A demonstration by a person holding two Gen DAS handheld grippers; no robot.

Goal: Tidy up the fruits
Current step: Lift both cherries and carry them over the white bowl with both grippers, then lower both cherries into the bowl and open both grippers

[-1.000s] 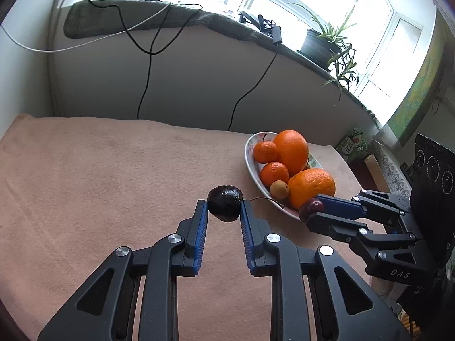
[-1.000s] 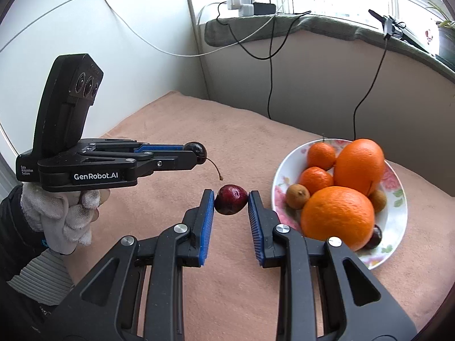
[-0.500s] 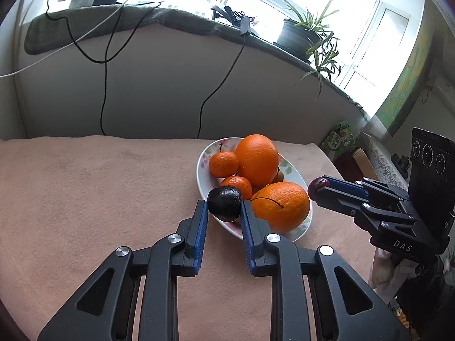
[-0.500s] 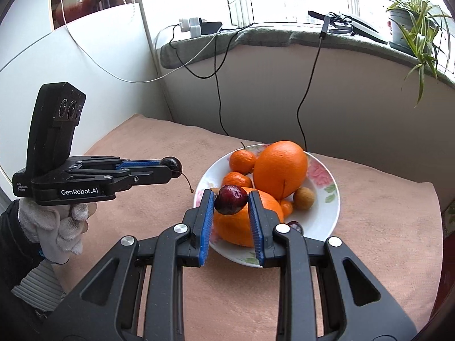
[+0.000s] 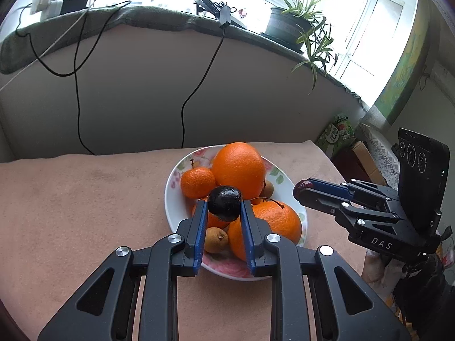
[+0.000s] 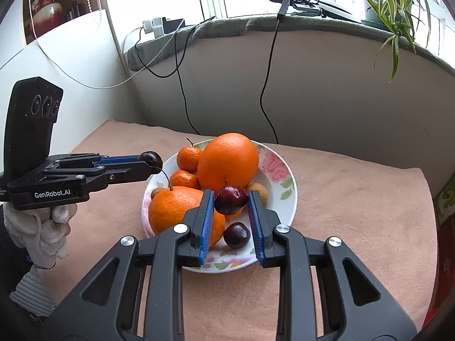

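A white flowered plate (image 5: 170, 199) (image 6: 284, 170) holds two big oranges (image 5: 239, 167), small tangerines (image 5: 197, 182), brown longans (image 5: 216, 240) and a dark cherry (image 6: 236, 234). My left gripper (image 5: 224, 209) is shut on a dark cherry with a stem (image 5: 224, 203), held above the plate's near side; it also shows in the right wrist view (image 6: 150, 160). My right gripper (image 6: 231, 203) is shut on a dark red cherry (image 6: 231, 199) above the plate; it also shows in the left wrist view (image 5: 303, 187).
The plate stands on a pinkish-brown cloth-covered table (image 5: 71, 213). A low wall with a grey-covered sill (image 5: 142, 20), cables and a potted plant (image 5: 287, 25) runs behind. The table's right edge (image 5: 327, 156) drops to boxes on the floor.
Both grippers have moved in over the plate with their cherries still held. The left came from the plate's left, the right from its near side.
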